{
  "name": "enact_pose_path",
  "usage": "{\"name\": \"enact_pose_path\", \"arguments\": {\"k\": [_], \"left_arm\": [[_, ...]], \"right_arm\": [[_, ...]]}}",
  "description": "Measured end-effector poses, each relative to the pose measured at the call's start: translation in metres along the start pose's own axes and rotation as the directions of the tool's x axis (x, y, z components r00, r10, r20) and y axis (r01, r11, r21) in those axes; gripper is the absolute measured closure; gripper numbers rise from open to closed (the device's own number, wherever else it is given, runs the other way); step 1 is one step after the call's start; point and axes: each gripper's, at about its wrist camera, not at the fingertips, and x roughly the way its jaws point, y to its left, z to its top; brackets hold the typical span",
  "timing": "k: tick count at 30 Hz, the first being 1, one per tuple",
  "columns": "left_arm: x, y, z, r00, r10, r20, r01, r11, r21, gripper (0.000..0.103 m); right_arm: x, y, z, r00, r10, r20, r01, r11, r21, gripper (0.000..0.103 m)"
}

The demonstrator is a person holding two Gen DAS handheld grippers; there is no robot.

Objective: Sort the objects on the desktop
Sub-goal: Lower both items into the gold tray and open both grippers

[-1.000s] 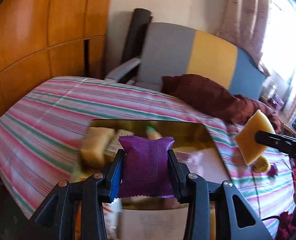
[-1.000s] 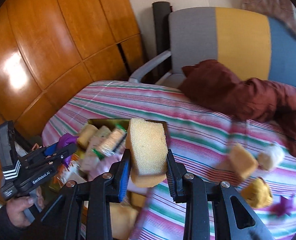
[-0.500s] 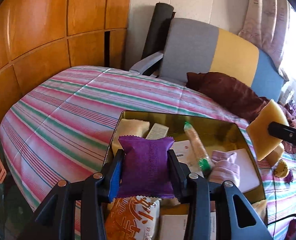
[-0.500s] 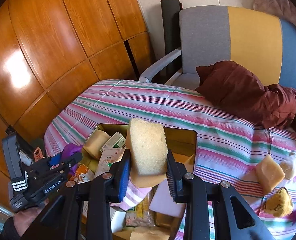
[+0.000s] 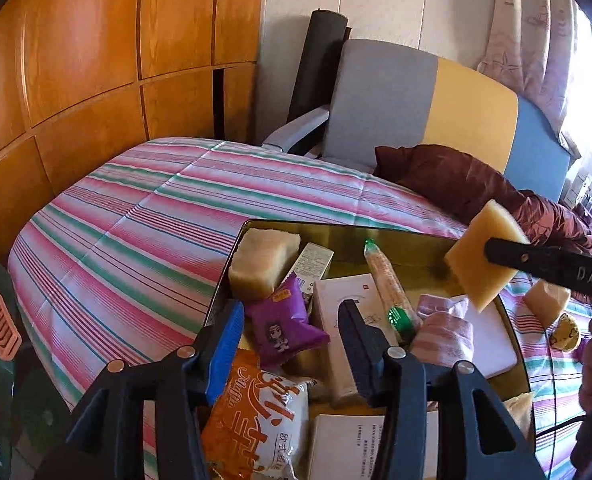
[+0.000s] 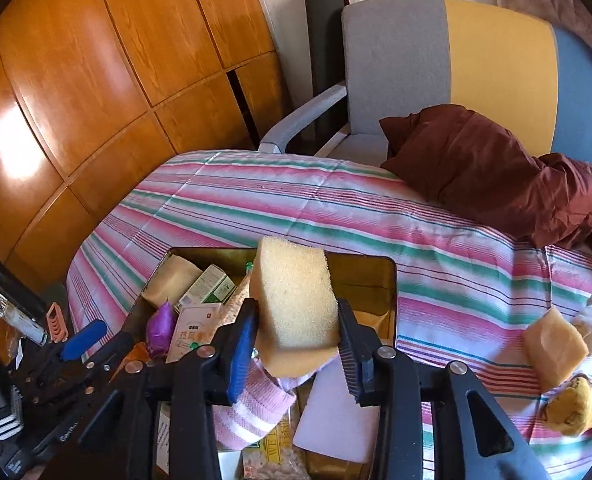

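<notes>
The purple packet (image 5: pixel 284 326) lies in the tray (image 5: pixel 411 236), tilted, its long axis running from the far left toward the near right, printed face up; it rests on other items beside a white box (image 5: pixel 347 300) and above an orange bag (image 5: pixel 256 412). The left gripper (image 5: pixel 292 344) hangs over it with jaws part-open and opening — the packet lies below the gap, clear of both pads. The sponge (image 6: pixel 296 304) stands upright between the right gripper's (image 6: pixel 297 344) fingers over the tray, long axis pointing away and up; those jaws are opening, and the pads still seem to touch its sides. Another sponge (image 6: pixel 553 346) lies on the striped cloth (image 6: pixel 256 200), well apart.
</notes>
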Motion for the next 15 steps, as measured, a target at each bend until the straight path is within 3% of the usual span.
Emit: {"name": "enact_pose_path", "arguments": {"k": [3, 15], "left_arm": [[-0.004, -0.002, 0.001, 1.000, -0.006, 0.003, 0.006, 1.000, 0.000, 0.053], [-0.028, -0.005, 0.002, 0.999, -0.019, 0.036, 0.019, 1.000, 0.011, 0.052]], "right_arm": [[-0.003, 0.003, -0.003, 1.000, 0.020, 0.012, -0.020, 1.000, -0.004, 0.038], [-0.022, 0.010, -0.021, 0.999, 0.026, 0.024, -0.025, 0.999, -0.025, 0.036]]}}
